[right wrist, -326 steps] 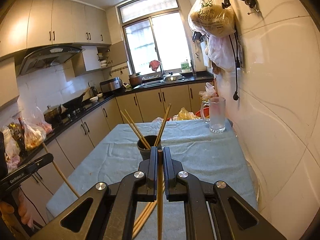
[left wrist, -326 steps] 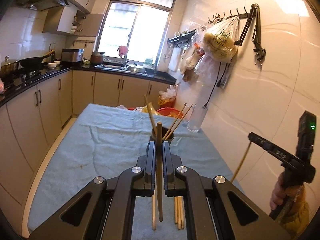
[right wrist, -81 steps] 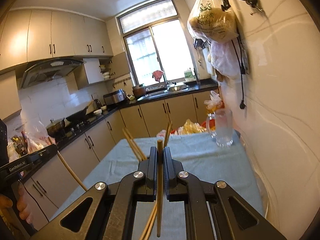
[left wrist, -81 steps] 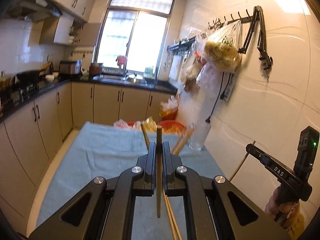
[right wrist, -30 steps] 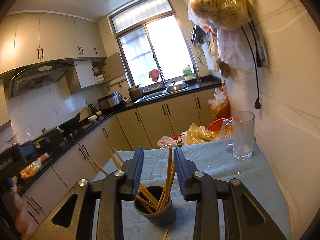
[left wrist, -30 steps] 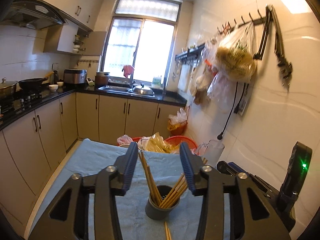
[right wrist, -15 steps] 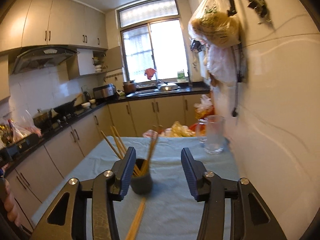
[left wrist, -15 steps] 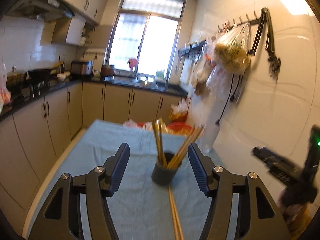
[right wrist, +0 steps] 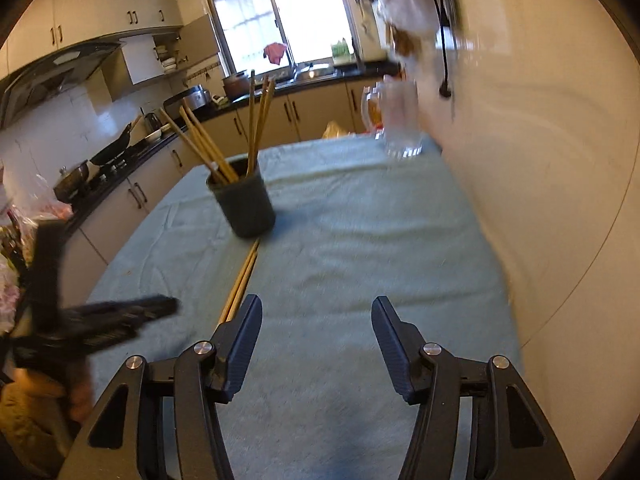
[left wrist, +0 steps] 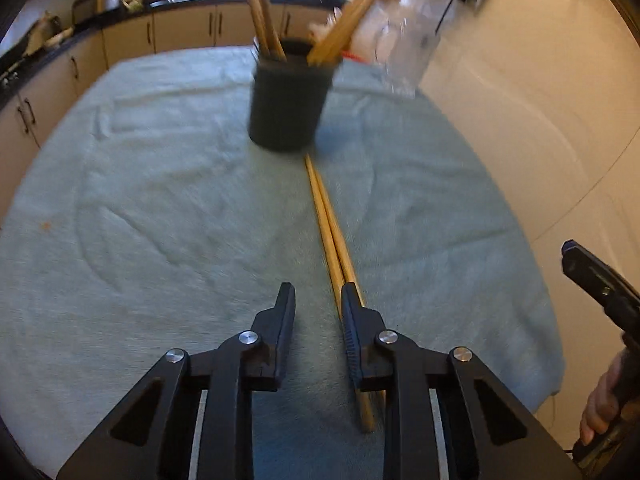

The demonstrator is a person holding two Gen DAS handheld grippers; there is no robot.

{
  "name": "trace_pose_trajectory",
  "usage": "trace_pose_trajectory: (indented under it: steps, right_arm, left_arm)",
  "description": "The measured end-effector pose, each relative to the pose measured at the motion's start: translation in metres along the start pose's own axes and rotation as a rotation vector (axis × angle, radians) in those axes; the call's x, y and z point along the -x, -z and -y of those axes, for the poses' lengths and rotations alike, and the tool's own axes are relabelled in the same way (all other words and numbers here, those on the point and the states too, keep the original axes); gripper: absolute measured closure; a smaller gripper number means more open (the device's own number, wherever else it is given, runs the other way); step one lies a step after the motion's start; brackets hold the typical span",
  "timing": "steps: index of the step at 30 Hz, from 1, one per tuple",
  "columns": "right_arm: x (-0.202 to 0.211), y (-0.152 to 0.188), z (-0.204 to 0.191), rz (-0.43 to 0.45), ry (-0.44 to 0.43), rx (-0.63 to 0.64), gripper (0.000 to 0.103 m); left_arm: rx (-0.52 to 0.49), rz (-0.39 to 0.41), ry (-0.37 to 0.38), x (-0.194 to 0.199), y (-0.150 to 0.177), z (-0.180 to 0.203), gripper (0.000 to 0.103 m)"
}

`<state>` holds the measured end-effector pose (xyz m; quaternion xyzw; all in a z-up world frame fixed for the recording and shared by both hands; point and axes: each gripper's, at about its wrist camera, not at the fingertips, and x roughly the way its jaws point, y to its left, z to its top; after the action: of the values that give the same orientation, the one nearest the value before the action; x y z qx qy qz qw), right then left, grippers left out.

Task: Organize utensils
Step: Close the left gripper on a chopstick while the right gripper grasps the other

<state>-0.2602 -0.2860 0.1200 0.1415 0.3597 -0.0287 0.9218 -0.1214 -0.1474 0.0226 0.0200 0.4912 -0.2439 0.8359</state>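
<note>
The left gripper hung low over the cloth-covered table, and its jaws were closing with nothing between them yet. The pair of loose chopsticks lay flat on the cloth, and its near end passed under the right-hand finger of this gripper, not through the gap. The right gripper pointed down at bare cloth, its jaws apart and opening more, and it held nothing. In its view the same pair lay just beside its left finger, outside the jaws.

The dark holder cup stood upright in the middle of the table, and the far tips of the loose pair almost touched its base. Several chopsticks in the cup already leaned out in different directions, so I judge that most of the work was done. What was left, as far as the pictures show, was only this last pair on the cloth. A glass mug stood at the far edge, well apart from the cup. The views were blurred, so finer details I cannot tell.
</note>
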Motion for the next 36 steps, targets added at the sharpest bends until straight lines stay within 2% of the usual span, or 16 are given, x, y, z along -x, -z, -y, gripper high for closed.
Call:
trace_pose_trajectory:
  steps: [6,14,20,22,27,31,33,36]
  right_arm:
    - [-0.015,0.009,0.002,-0.036,-0.017,-0.014,0.041]
    - [-0.035,0.01,0.001,-0.065,-0.043,-0.031,0.041]
    - [-0.054,0.016,-0.013,-0.122,-0.074,-0.016,0.041]
    - [-0.06,0.02,-0.021,-0.145,-0.088,0.0,0.041]
    - [-0.08,0.032,-0.05,-0.211,-0.14,0.067,0.043]
    - [-0.098,0.038,-0.08,-0.246,-0.147,0.129,0.043]
    - [-0.106,0.04,-0.093,-0.256,-0.134,0.163,0.046]
    - [-0.113,0.042,-0.107,-0.254,-0.054,0.228,0.069]
  left_arm:
    - [-0.046,-0.038,-0.019,-0.026,0.001,0.009,0.084]
    - [-0.093,-0.036,-0.067,-0.032,-0.002,0.017,0.092]
    - [-0.008,-0.065,-0.052,-0.034,-0.011,0.003,0.096]
    - [0.02,-0.072,-0.061,-0.023,-0.005,-0.009,0.096]
    - [0.163,-0.082,-0.014,0.009,0.014,-0.051,0.096]
    - [0.228,-0.117,0.03,0.014,0.025,-0.065,0.096]
    - [0.253,-0.147,0.065,0.011,0.03,-0.066,0.096]
    - [0.241,-0.137,0.071,0.017,0.03,-0.062,0.096]
